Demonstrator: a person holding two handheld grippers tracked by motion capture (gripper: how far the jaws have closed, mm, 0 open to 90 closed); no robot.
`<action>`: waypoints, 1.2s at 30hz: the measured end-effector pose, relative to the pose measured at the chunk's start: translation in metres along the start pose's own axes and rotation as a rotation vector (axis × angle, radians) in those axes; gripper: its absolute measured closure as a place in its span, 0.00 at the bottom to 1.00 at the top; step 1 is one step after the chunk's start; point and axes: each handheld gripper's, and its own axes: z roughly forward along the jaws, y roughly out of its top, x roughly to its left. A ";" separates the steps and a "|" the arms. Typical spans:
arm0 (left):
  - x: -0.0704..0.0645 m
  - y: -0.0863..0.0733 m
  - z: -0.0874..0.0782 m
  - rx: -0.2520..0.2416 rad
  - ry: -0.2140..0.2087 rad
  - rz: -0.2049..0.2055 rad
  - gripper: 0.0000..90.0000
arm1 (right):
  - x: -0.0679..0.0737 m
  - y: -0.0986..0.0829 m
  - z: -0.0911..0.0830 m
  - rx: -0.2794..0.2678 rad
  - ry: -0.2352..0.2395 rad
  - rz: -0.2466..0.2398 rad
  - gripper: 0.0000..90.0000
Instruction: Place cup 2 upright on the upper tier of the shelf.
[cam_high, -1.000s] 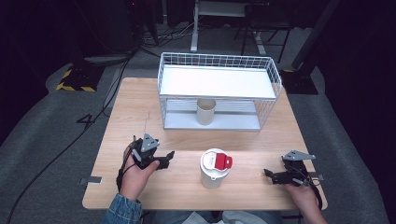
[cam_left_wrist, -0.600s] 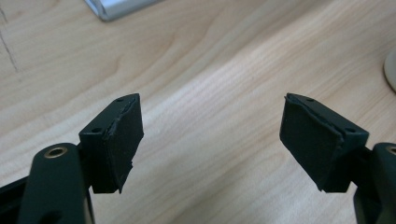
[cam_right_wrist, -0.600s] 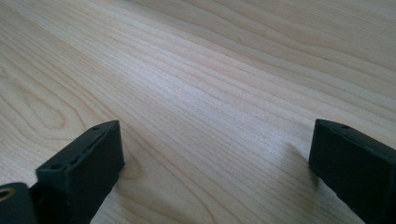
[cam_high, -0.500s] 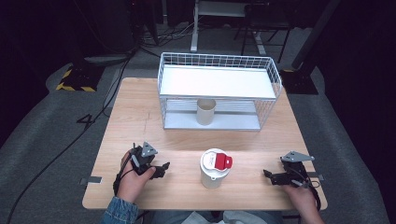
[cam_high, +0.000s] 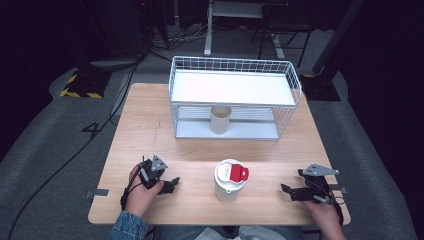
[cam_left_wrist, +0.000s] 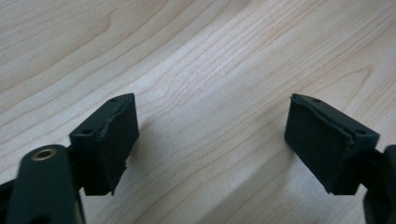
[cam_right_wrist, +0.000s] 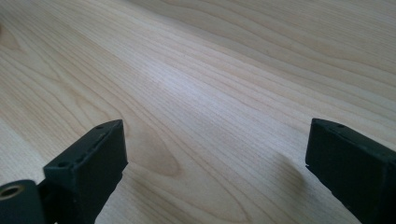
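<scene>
Both claws, left claw (cam_high: 171, 183) and right claw (cam_high: 286, 190), rest spread apart on the tabletop (cam_high: 150, 130) flanking the lower-centre cup (cam_high: 229, 181), so gripping it probably comes next.

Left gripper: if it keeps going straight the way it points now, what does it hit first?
Probably the white cup with the red lid. The left gripper points right along the table, jaws open over bare wood. The gripper view suggests a downward tilt, so it may meet the tabletop first.
</scene>
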 end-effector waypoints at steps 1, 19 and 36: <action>0.000 0.000 0.000 0.000 0.000 0.000 0.16 | 0.000 0.000 0.000 0.000 0.000 0.000 0.06; 0.004 0.004 0.005 0.016 0.020 -0.033 0.07 | 0.016 0.016 -0.012 -0.073 0.072 -0.045 0.07; 0.000 0.003 0.005 0.011 0.082 -0.115 0.06 | 0.060 0.050 -0.013 -0.132 0.226 -0.140 0.07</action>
